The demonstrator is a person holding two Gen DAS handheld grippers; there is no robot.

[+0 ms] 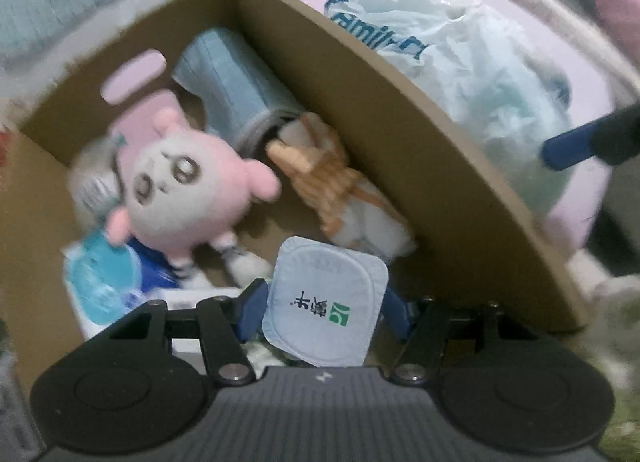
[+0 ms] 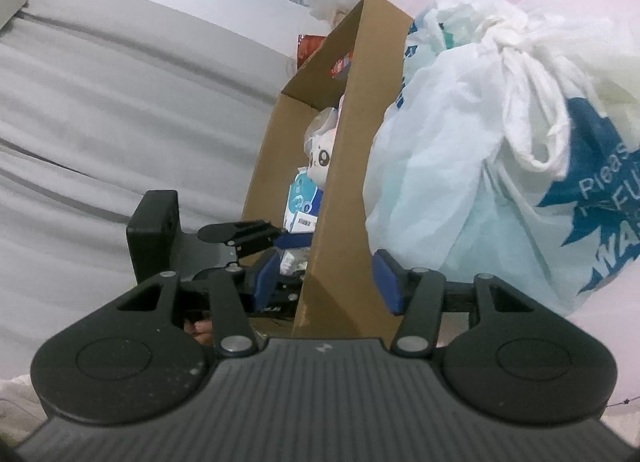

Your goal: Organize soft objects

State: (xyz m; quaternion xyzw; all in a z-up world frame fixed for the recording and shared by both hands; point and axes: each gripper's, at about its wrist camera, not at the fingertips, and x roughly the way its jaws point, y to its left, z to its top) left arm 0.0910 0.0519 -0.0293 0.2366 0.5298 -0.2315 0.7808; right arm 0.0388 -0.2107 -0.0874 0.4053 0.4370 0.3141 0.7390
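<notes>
Both views are softly and evenly lit, dim rather than bright, with a cool bluish cast; no single source of light shows; shadows are weak, the deepest lying inside the cardboard box (image 1: 372,109) along its wall and floor; no strong glare; the pink plush (image 1: 176,185) within the box is smeared by motion blur; beyond the box, straight edges bow and the frame corners darken to black.

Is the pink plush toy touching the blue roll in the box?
Cannot tell. In the left wrist view, the pink plush toy lies beside the blue roll, but blur hides any contact or gap.
</notes>
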